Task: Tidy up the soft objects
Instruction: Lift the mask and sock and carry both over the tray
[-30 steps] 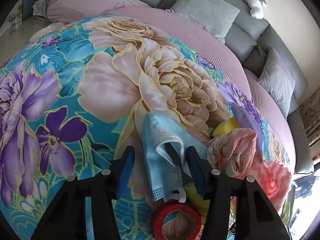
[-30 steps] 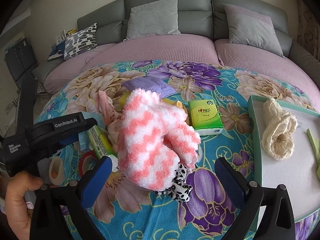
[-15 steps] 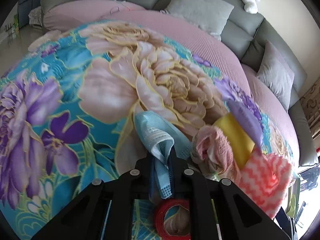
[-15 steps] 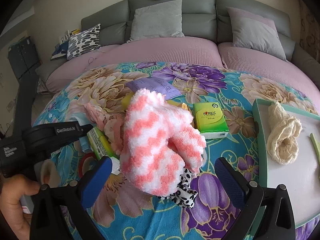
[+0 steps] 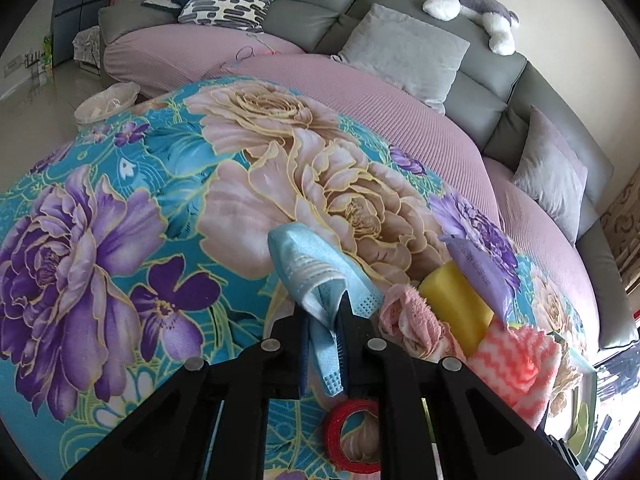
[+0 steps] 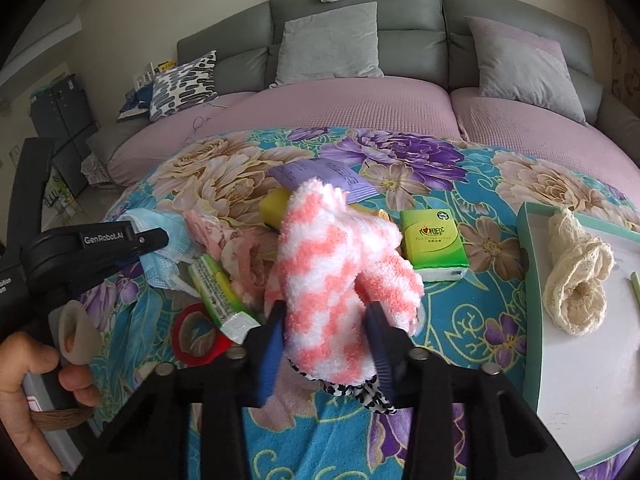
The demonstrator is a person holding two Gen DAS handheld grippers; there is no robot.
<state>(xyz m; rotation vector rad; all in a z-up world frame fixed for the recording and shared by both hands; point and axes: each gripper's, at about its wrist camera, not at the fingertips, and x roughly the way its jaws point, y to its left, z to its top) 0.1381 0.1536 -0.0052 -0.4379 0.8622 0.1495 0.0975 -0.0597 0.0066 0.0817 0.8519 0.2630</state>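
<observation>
The left gripper [image 5: 324, 322] is clamped on a blue mask [image 5: 316, 276]; the mask bunches up above the closed fingertips and a strip of it hangs down between the jaws, over the floral cloth [image 5: 120, 208]. In the right wrist view that gripper [image 6: 160, 236] comes in from the left, with a hand [image 6: 28, 396] on its grip, and the mask [image 6: 160, 232] is at its tip, left of the sock.

The right gripper [image 6: 326, 340] has just been closing its jaws, and its blue pads [image 6: 270, 354] now press on both sides of a pink-and-white fuzzy sock [image 6: 332, 276]. The sock stands up out of the jaws, its bulk rising above the fingertips. A spotted black-and-white fabric [image 6: 360, 394] shows just under the sock, at the right pad.

Relative to the sock: a red tape ring [image 6: 198, 336] lies down to its left on the cloth [image 6: 460, 312], with a green-and-white packet [image 6: 222, 300] between them. Pink cloths [image 6: 224, 240] lie to its left, a yellow sponge [image 6: 274, 208] and a purple pack [image 6: 320, 176] behind it, a green tissue pack [image 6: 432, 240] just to its right. Further right is a tray [image 6: 532, 280] holding a cream lace piece [image 6: 576, 276].
</observation>
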